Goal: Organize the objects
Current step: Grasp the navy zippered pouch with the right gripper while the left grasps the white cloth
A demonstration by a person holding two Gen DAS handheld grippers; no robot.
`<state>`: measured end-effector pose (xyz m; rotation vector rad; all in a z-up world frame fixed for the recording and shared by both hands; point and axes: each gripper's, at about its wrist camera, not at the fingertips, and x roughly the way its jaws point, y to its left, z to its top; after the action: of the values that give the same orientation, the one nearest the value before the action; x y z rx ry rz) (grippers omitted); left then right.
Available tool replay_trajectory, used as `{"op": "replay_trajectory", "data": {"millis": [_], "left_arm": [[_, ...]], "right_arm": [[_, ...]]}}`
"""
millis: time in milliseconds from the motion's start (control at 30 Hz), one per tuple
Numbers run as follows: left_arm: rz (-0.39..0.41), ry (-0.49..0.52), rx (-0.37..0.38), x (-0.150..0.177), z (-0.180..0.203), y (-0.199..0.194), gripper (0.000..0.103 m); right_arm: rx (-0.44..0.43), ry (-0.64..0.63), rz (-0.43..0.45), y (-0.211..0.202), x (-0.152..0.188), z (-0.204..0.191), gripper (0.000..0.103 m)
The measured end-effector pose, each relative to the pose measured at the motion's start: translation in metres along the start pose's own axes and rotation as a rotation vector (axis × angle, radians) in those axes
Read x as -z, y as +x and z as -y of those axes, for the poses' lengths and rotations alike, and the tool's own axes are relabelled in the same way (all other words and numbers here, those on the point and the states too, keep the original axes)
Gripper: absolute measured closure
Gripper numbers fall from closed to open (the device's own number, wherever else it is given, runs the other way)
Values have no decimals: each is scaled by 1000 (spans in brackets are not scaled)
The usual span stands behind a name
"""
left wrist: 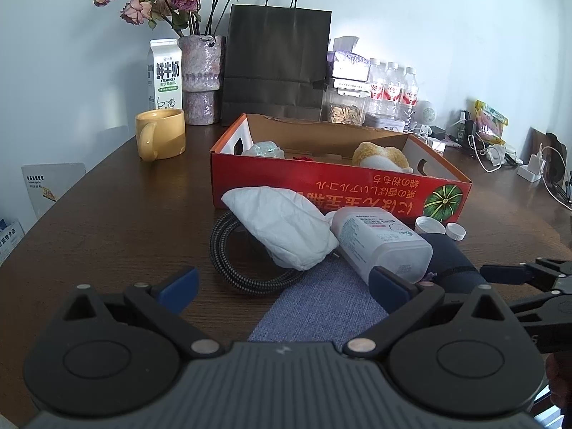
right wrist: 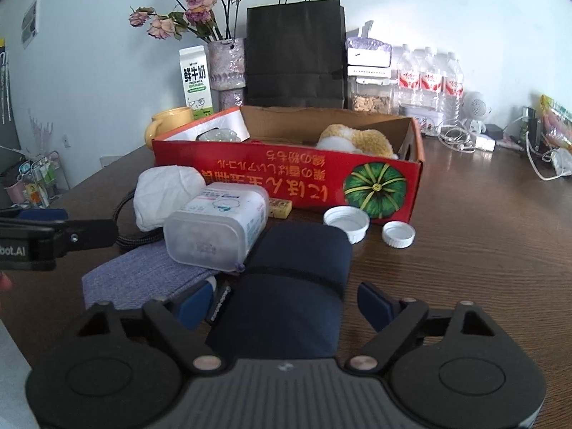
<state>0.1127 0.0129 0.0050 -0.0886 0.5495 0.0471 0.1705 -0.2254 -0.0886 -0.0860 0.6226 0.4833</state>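
Observation:
A red cardboard box stands mid-table with a plush toy inside. In front lie a white crumpled bag, a translucent plastic container, a braided cable, a blue-grey fabric pouch, a dark navy case and two white lids. My left gripper is open over the pouch. My right gripper is open with its fingers on either side of the navy case.
At the back stand a yellow mug, a milk carton, a vase of dried roses, a black paper bag, jars and water bottles. Cables and chargers lie at right.

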Motion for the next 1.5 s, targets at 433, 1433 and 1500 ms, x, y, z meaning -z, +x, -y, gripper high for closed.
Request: {"op": "replay_trajectory", "data": {"millis": [433,1433,1500], "left_arm": [[-19,-6,11,2,-2,6,0],[-26,-51,-117,-37,18,74,0],[-38,-47,-141,-38,20,82,0]], "right_arm": [[34,13,-2,16,3,3,34],[25,51,86,-5,-2,45,40],[23,48,90,-6,-3,46,40]]}}
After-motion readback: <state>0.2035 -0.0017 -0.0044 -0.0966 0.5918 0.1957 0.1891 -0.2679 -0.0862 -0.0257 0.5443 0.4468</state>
